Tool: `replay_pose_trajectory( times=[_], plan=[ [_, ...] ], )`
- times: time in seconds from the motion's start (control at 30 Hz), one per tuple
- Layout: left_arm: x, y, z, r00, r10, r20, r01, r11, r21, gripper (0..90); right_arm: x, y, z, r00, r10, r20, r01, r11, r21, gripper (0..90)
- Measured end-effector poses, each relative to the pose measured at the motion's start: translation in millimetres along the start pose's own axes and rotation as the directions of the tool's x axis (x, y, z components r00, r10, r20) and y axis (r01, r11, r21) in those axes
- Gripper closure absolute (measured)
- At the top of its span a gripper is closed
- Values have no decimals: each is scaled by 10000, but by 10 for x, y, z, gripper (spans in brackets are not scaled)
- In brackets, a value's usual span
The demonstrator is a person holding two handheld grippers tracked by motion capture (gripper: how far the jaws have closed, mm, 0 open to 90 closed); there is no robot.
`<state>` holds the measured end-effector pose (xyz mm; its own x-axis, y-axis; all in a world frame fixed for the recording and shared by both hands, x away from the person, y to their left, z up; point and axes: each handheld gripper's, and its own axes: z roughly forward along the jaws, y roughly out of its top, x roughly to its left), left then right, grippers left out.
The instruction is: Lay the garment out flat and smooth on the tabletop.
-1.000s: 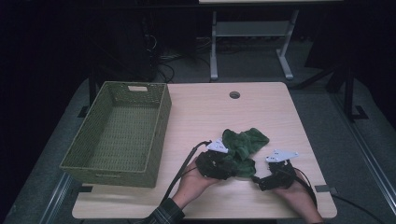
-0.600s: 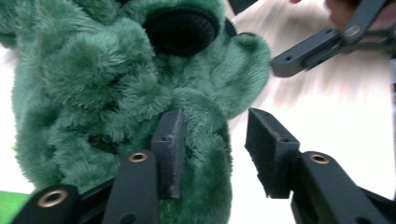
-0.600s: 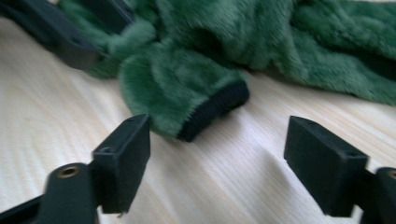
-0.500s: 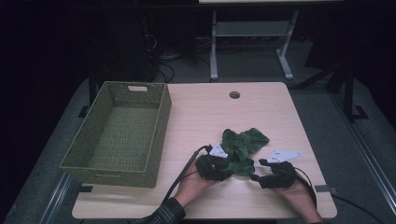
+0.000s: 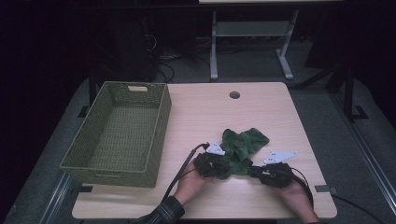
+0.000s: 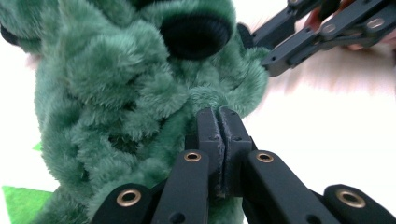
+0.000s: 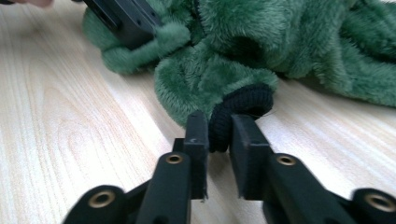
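— What have the two claws got?

— The left gripper (image 6: 218, 122) has just been closing, and its jaws now stand pressed together with a thin fold of the green fleece garment (image 6: 121, 98) pinched at their tips. The right gripper (image 7: 218, 133) has also just been closing; its jaws clamp the black ribbed cuff (image 7: 240, 114) of that garment, which bulges between the pads.

— Where does the garment lie from them?

— Directly ahead of both, bunched on the wooden table (image 5: 205, 116). In the high view the left gripper (image 5: 208, 164) bites its near left edge and the right gripper (image 5: 273, 173) its near right edge, with the cloth (image 5: 243, 147) heaped between and beyond them.

— Any container?

— A green woven basket (image 5: 79, 161), rectangular with a slot handle in its far wall, sits well off to the left gripper's left. Nothing lies in it.

— Textures?

— Plush, deep-piled fleece; knit ribbing on the cuff; pale wood grain on the table.
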<state>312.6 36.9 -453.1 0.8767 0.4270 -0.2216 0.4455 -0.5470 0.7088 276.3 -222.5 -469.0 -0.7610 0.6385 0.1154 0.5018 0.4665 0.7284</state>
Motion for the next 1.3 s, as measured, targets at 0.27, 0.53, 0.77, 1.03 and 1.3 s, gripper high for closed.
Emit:
replay_pose_trajectory(
  times=[0.27,0.53,0.77,1.03,1.3],
  plan=[
    [11,73,-354,10000,8,21,-7,9978,-667,886,-50,-2,-151,9987,-3,516,19,9995,-301,807],
    [109,-100,-613,9986,-132,-515,105,9986,-513,888,-130,-67,-323,9931,76,1170,-27,9991,-420,812],
    [247,-285,-624,9941,-495,-968,502,9987,50,888,-123,-177,-419,9907,373,1310,-347,9991,-226,816],
    [288,-286,-720,9842,-881,-1534,837,9959,-347,785,-141,-207,-391,9904,370,1336,-369,9993,-31,771],
    [258,-198,-977,9779,-1175,-1731,971,9878,-1220,722,-199,-201,-489,9870,657,1468,-585,9969,-528,667]
  ],
)
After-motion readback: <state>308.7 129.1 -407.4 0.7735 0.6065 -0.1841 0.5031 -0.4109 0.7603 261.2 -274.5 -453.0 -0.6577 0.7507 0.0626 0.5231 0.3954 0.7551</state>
